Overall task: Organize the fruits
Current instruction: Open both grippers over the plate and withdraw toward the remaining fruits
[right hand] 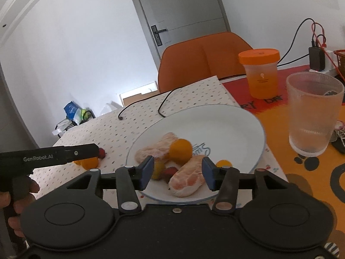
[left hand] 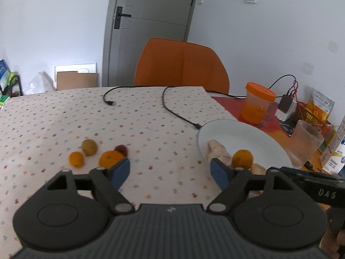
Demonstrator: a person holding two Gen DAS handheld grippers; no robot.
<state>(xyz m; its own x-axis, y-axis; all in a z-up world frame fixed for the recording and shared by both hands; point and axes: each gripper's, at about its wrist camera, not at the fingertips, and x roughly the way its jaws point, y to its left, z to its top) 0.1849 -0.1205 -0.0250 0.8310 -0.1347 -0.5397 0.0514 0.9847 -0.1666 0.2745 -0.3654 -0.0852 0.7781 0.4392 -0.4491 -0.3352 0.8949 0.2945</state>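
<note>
The left gripper (left hand: 170,171) is hanging over the dotted tablecloth (left hand: 64,118) with its blue fingers (left hand: 120,171) wide apart and nothing between them. Going from left to right in the left wrist view, a small orange fruit (left hand: 76,159) is lying on the cloth, just beside a green kiwi (left hand: 88,146). Next is a bigger orange (left hand: 110,158), sitting right behind the left blue finger, and a dark red fruit (left hand: 121,149) is touching it. Two black cables (left hand: 172,108) are lying across the cloth. Further right is the white plate (left hand: 248,133), with a pale peeled piece (left hand: 217,151) and one orange (left hand: 242,158) in it. This view is hiding much of the plate behind the right blue finger.

The right wrist view is showing the plate (right hand: 215,118) from close up. The right gripper (right hand: 177,173) is hovering at the near rim, its fingers (right hand: 146,170) also apart and holding nothing. Here two pale peeled pieces (right hand: 187,179) are showing, plus an orange ball (right hand: 180,149), a yellow-green fruit (right hand: 158,168), a red bit (right hand: 170,170) and a tiny orange one (right hand: 223,163). At the far left of this view the other gripper's black side (right hand: 47,156) is sticking out over an orange fruit (right hand: 88,163) on the cloth. To the right of the plate are an orange-lidded tub (right hand: 262,75) and a frosted cup (right hand: 312,114), standing on an orange mat (right hand: 301,183).
</note>
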